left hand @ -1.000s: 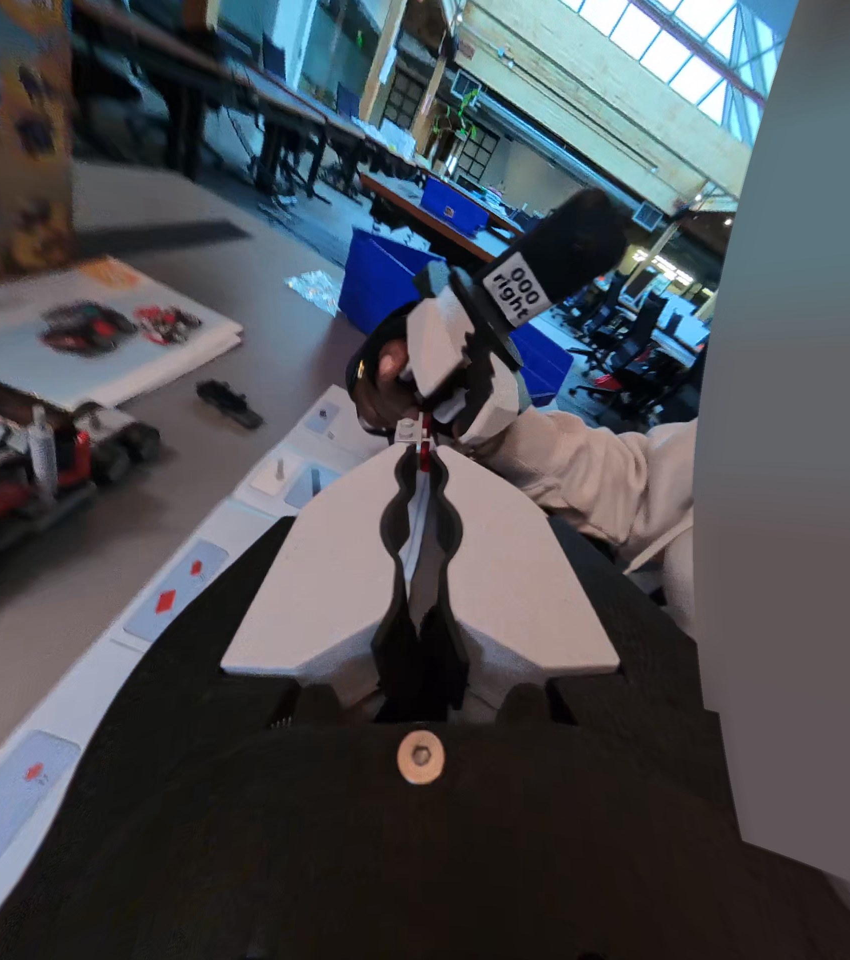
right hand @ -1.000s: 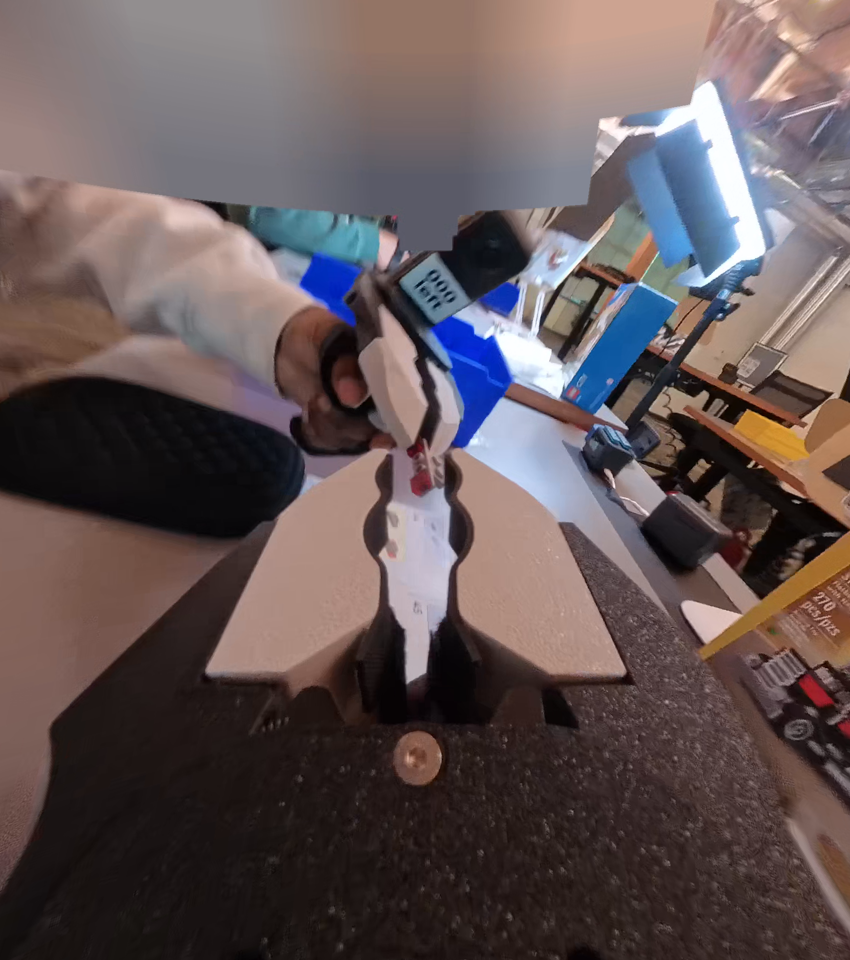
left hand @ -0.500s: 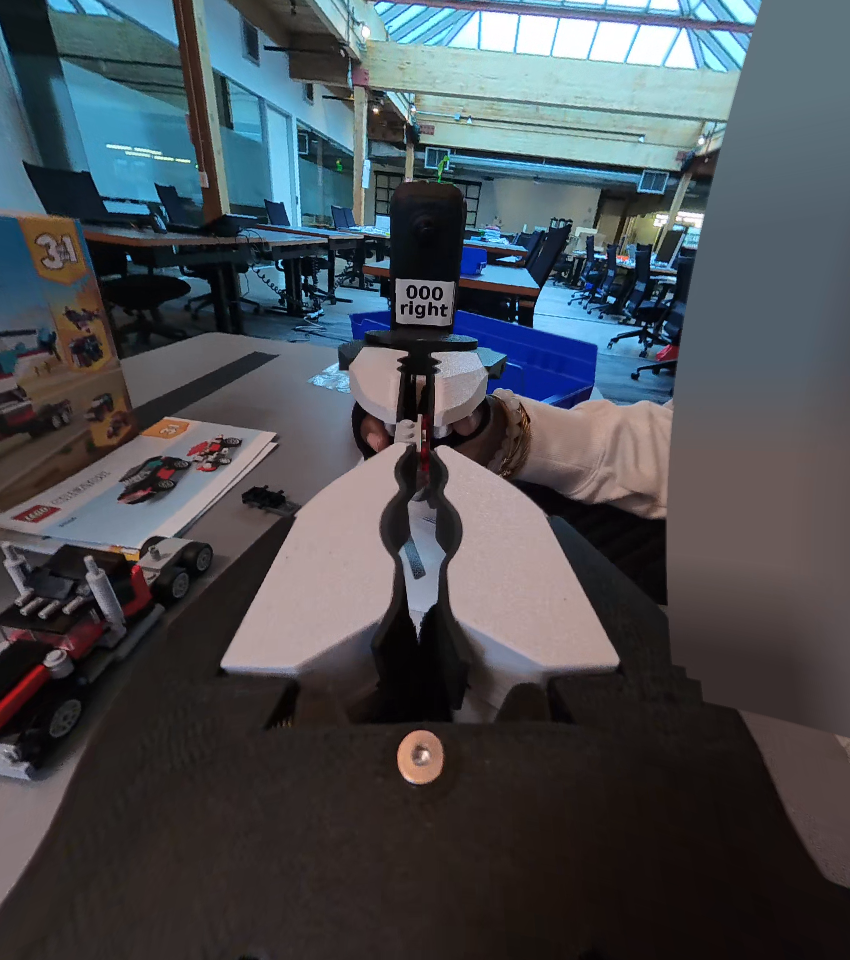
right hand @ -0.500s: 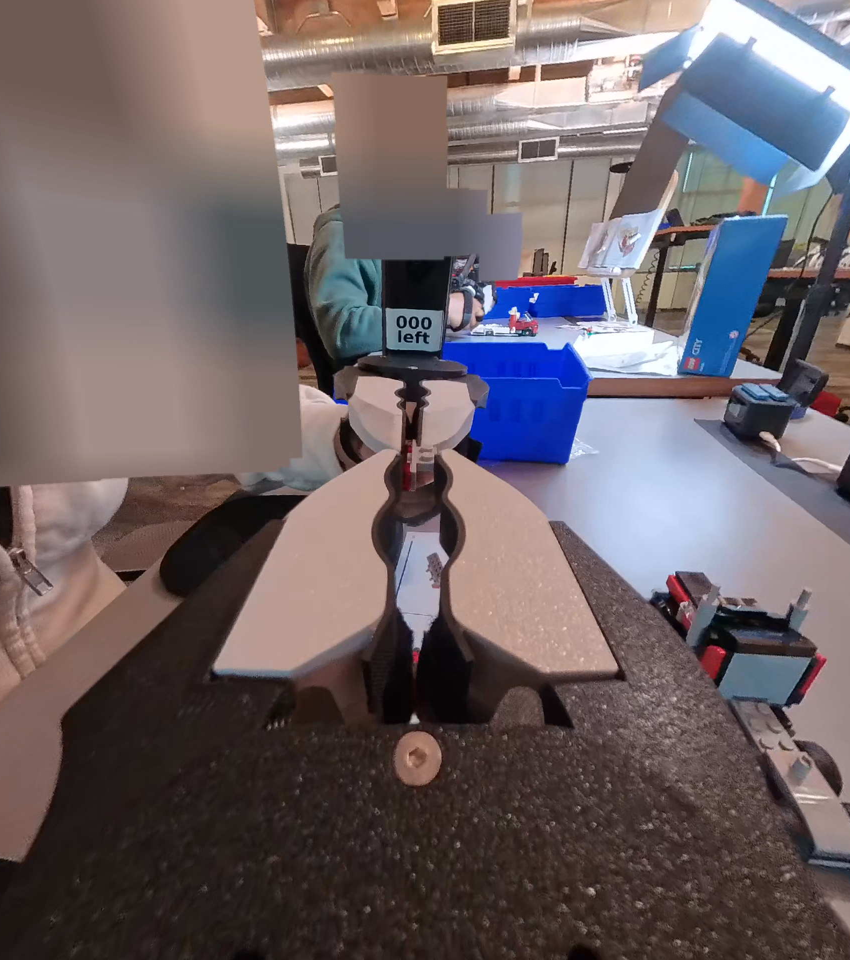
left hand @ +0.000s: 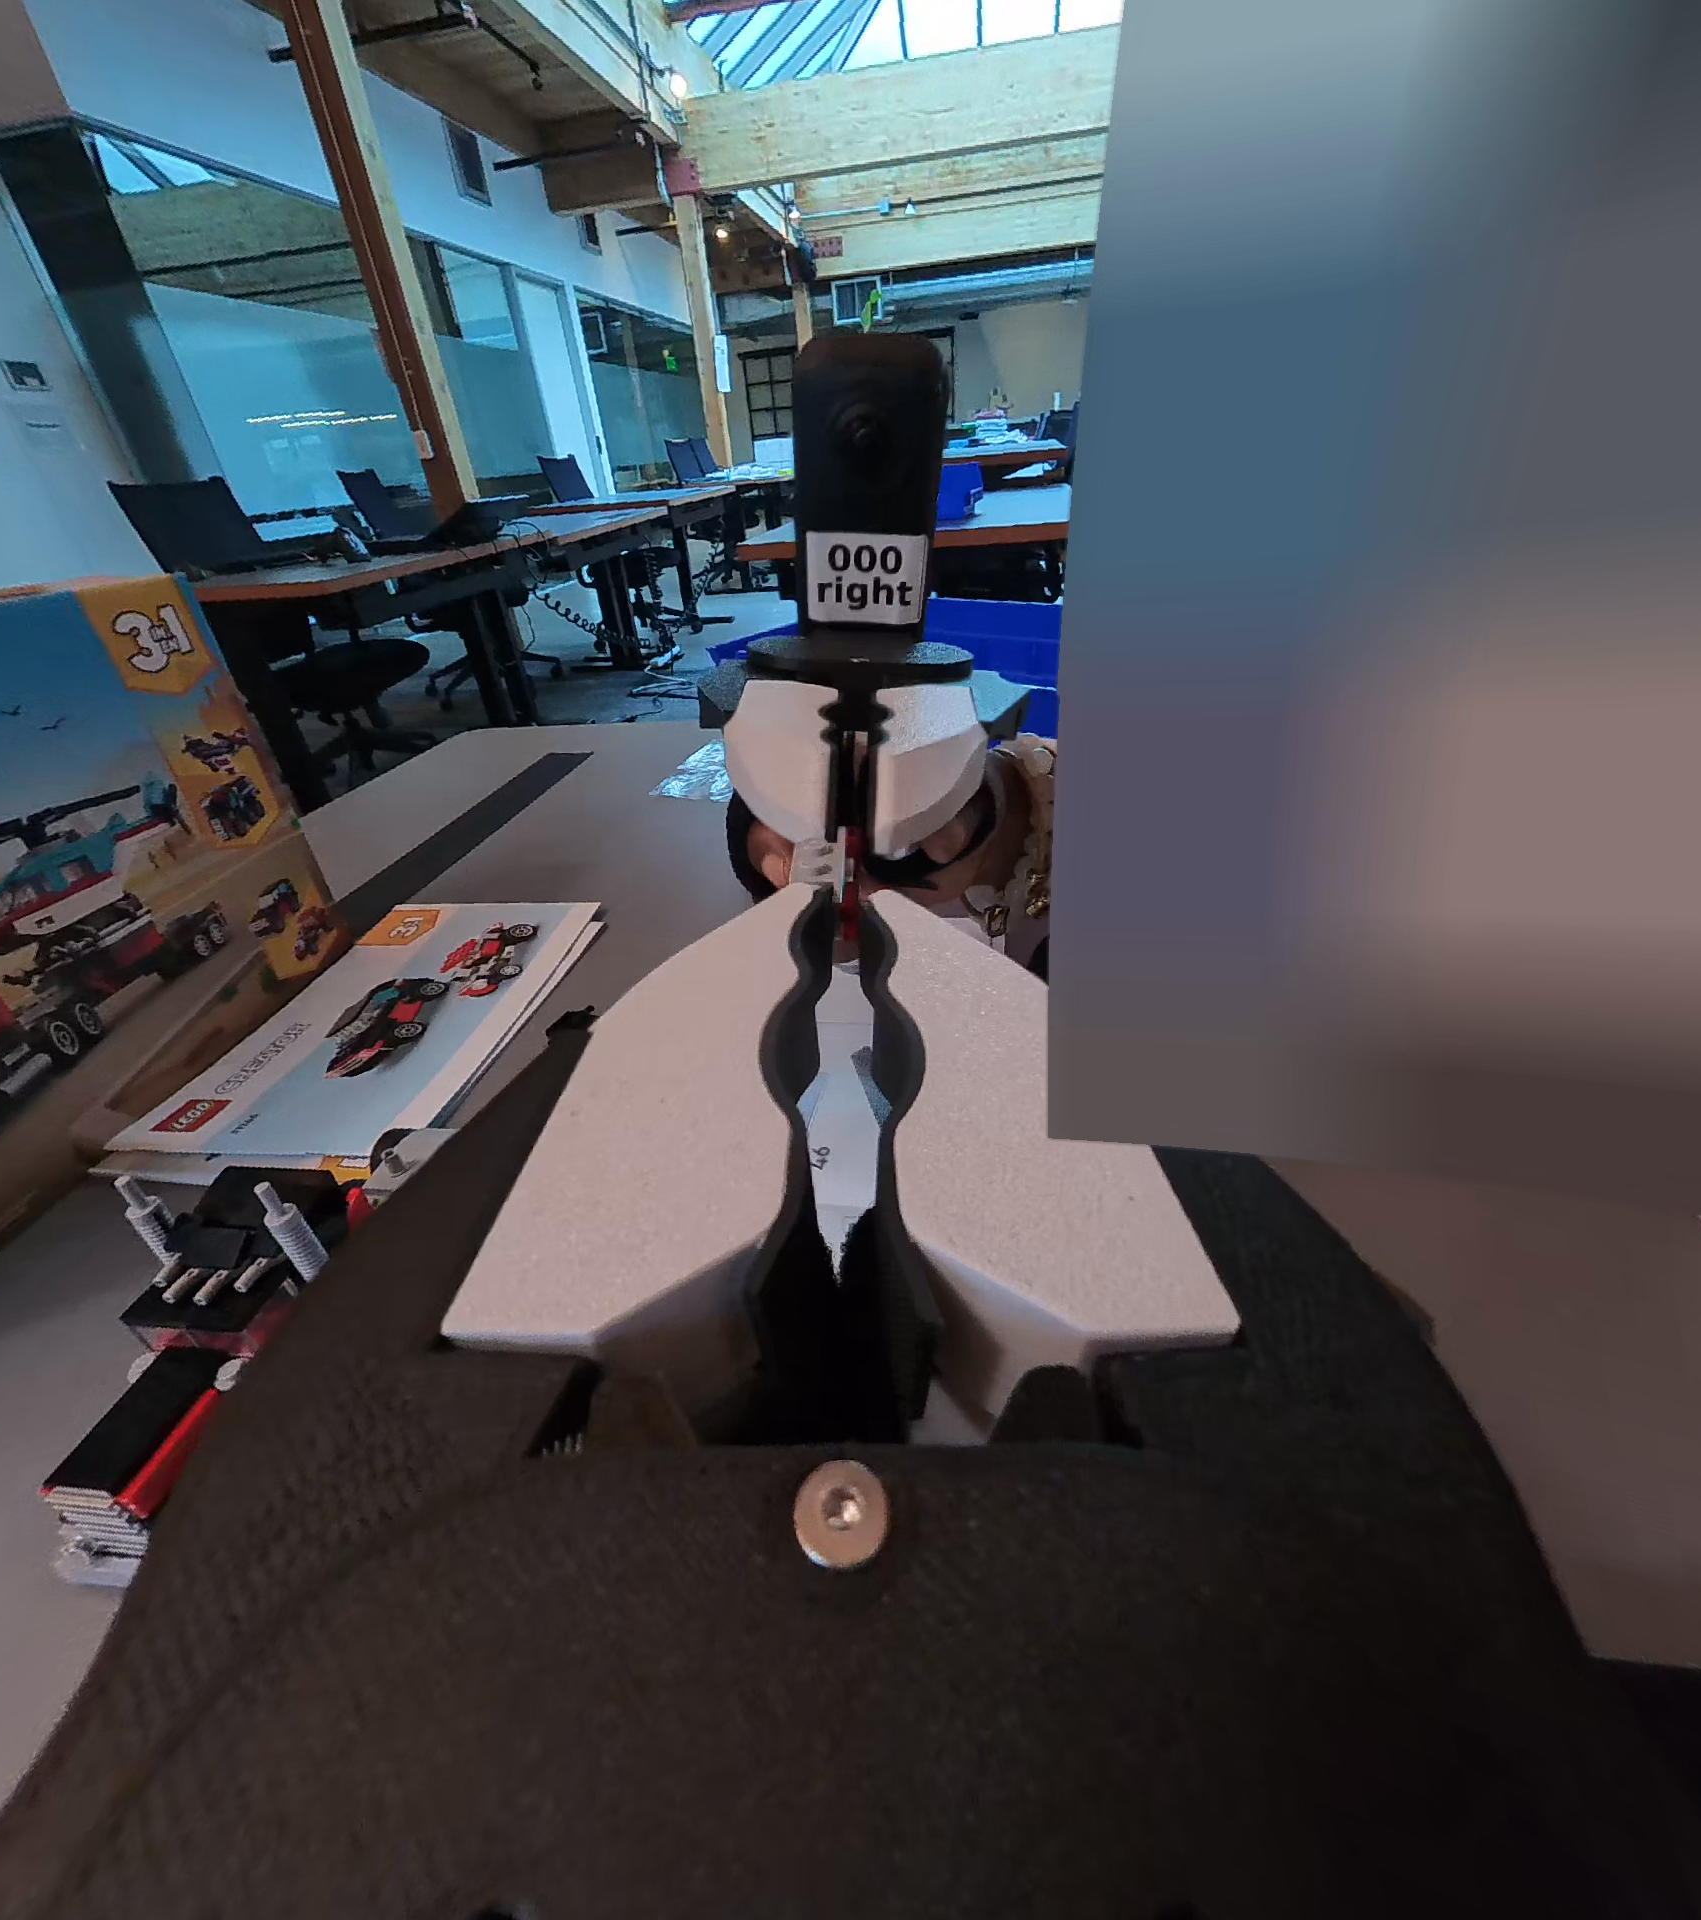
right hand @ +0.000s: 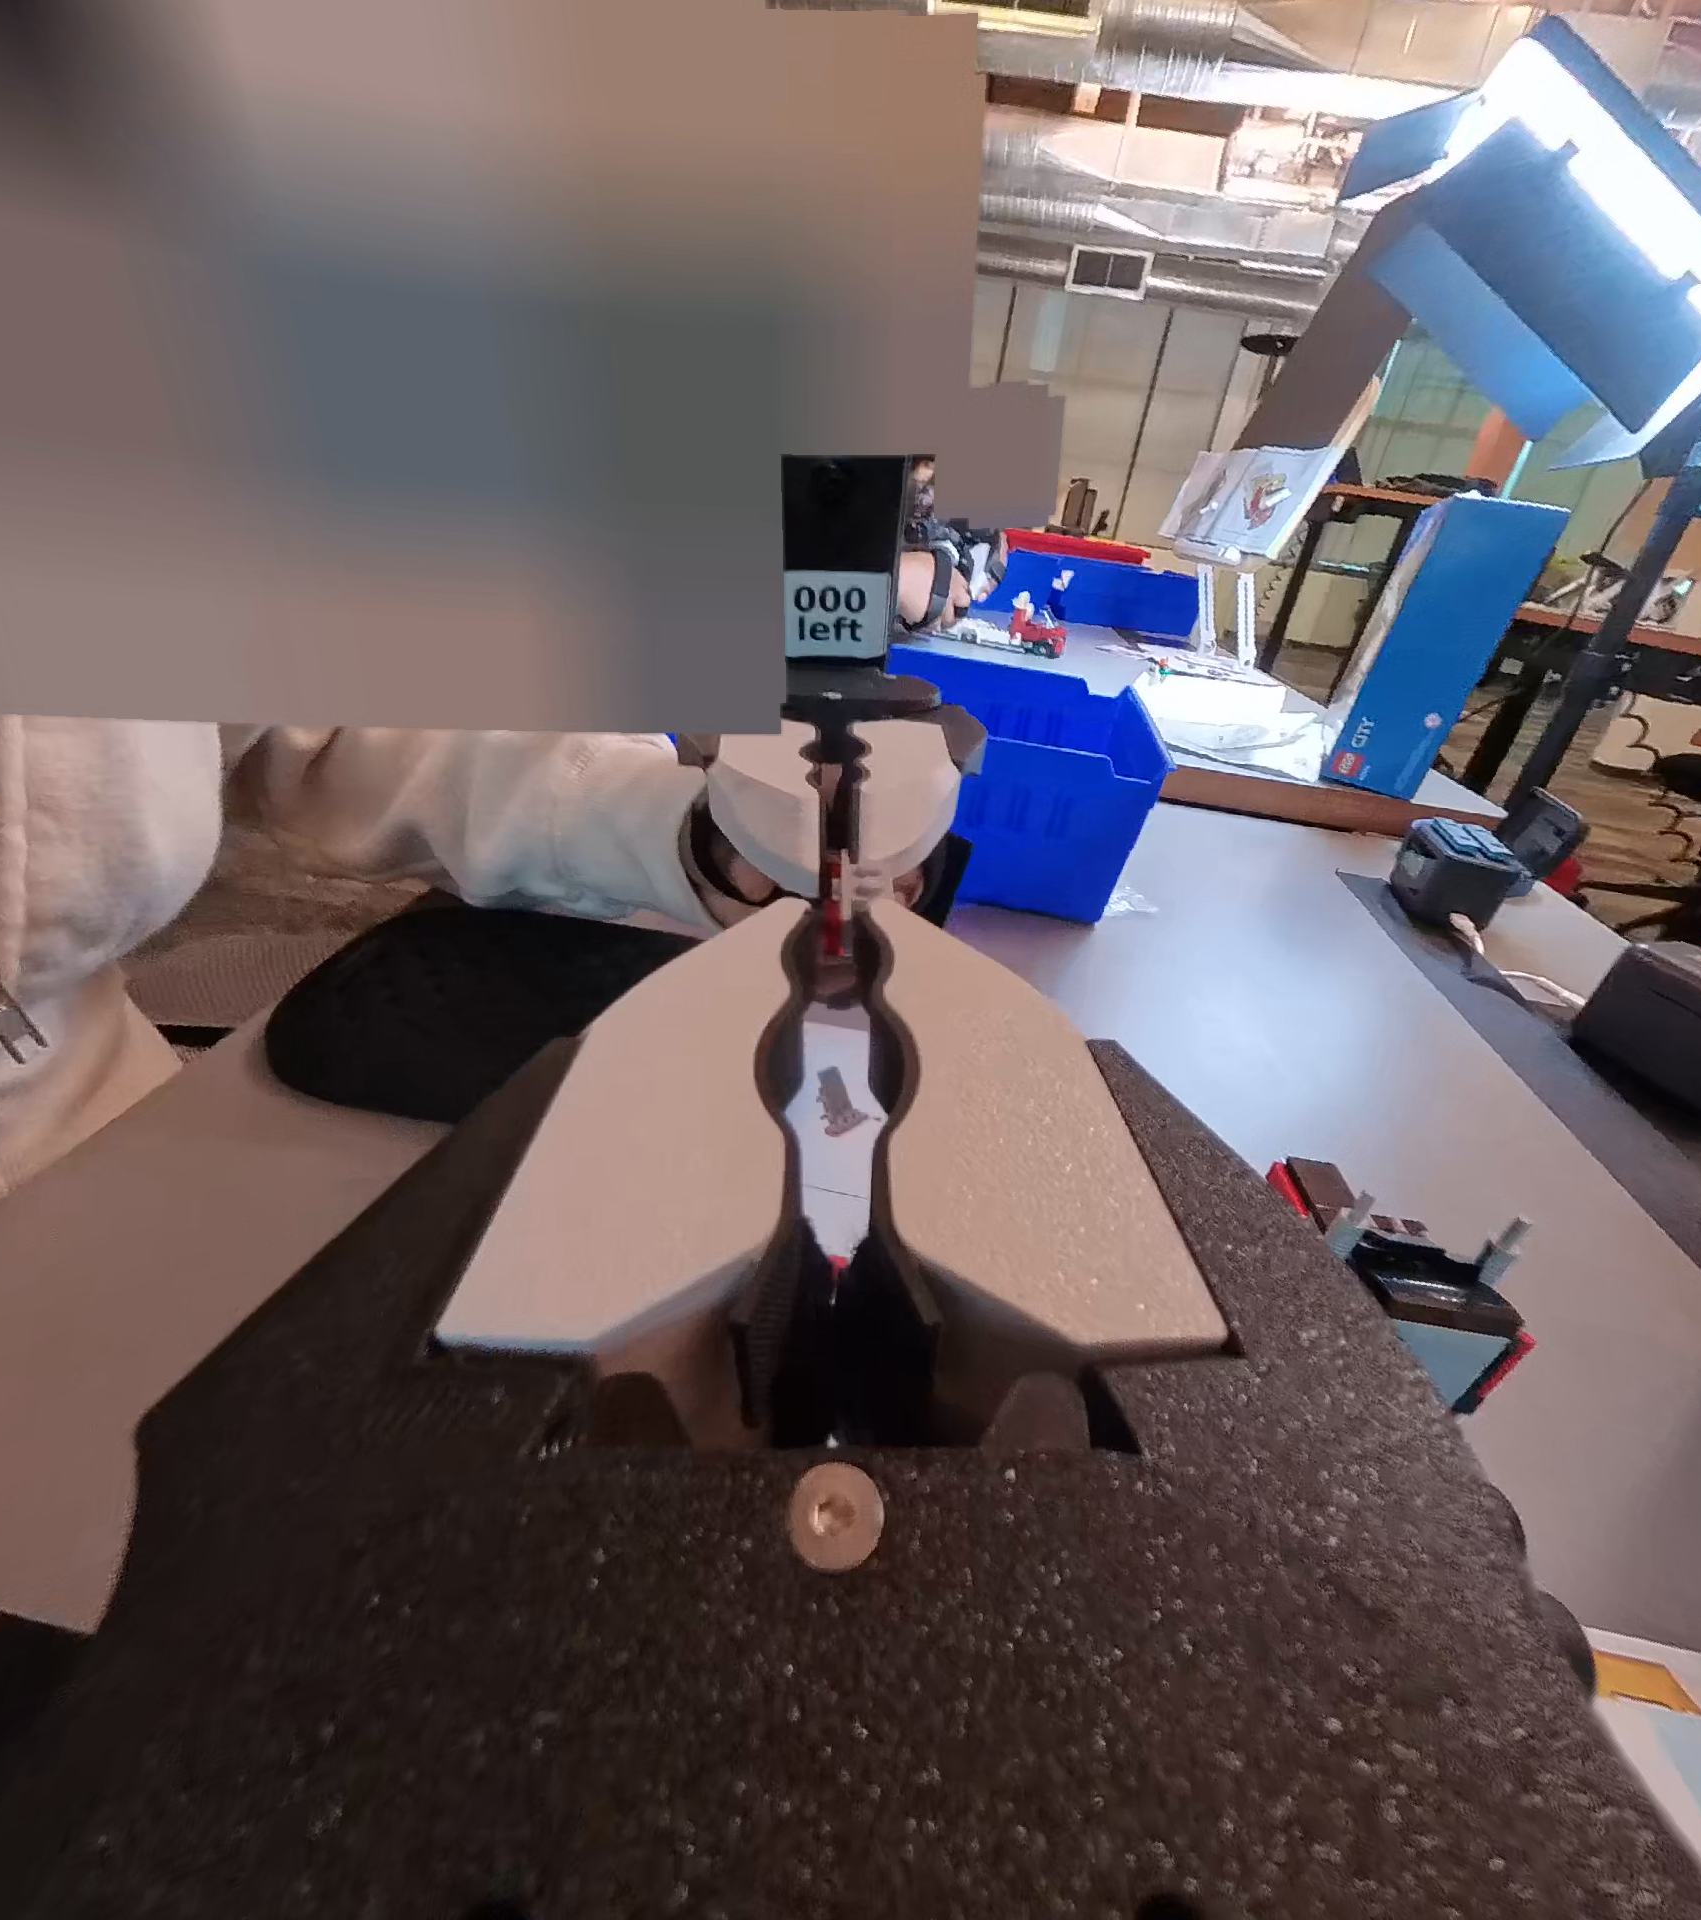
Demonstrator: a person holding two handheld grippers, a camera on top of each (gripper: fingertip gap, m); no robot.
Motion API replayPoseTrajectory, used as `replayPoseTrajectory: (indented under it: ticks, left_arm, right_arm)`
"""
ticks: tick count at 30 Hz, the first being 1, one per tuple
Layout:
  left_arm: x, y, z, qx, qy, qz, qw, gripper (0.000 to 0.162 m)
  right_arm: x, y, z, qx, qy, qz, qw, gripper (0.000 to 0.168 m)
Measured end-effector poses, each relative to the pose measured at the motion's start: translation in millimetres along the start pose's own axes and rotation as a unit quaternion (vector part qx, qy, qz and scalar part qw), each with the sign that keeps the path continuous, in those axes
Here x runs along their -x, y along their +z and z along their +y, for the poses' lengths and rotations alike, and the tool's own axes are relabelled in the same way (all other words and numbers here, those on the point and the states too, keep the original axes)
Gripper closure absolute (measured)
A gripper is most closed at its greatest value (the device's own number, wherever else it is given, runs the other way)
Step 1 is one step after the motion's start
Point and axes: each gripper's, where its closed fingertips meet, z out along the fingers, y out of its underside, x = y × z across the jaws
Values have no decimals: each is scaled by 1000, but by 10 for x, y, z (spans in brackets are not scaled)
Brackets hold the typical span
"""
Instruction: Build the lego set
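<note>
A: The left gripper (left hand: 844,906) is pinching a small red piece (left hand: 850,891), tip to tip with the right gripper (left hand: 830,854), which is clamping a grey piece (left hand: 815,860).

B: The right wrist view is showing only the red one. The truck model (right hand: 1397,1273) is sitting on the table (right hand: 1241,997); the booklet (left hand: 378,1029) is appearing only in yours.

grippers tip to tip above table (left hand: 534,821); booklet (left hand: 378,1039) left of them; truck model (left hand: 202,1309) before booklet; box (left hand: 67,831) behind
</note>
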Motion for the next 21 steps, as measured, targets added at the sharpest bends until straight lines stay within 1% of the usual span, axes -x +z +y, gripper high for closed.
replayPoseTrajectory:
  ticks: [9, 11, 13, 14, 15, 16, 17, 18, 20, 21]
  left_arm:
    - [-8, 16, 26, 3, -6, 5, 1000, 157]
    - [6, 14, 38, 4, -14, 6, 1000, 157]
    - [37, 14, 69, 10, -35, 9, 999, 157]
    - [62, 12, 101, 19, -40, 7, 999, 152]
    - [103, 8, 142, 32, -33, -4, 999, 137]
    - [144, -1, 185, 45, -12, -19, 999, 132]
    - [172, -14, 213, 55, 21, -33, 998, 132]
    - [202, -27, 220, 57, 60, -50, 995, 131]
    - [242, -51, 179, 44, 128, -75, 988, 132]
    - [252, -59, 160, 40, 142, -78, 986, 132]
  right_arm:
    - [4, 21, 35, 14, 5, -3, 1000, 163]
    - [-13, 23, 50, 15, 23, -3, 1000, 163]
    - [-49, 23, 92, 20, 61, -3, 998, 163]
    - [-67, 24, 122, 26, 87, -4, 996, 163]
    - [-88, 24, 136, 25, 115, -3, 993, 163]
    - [-127, 20, 142, 19, 154, 0, 988, 164]
    - [-166, 16, 150, 11, 210, 1, 978, 164]
    - [-188, 14, 159, -2, 282, -9, 959, 164]
    - [-244, 2, 211, -38, 427, -31, 903, 163]
    - [-238, -9, 239, -53, 470, -52, 880, 163]
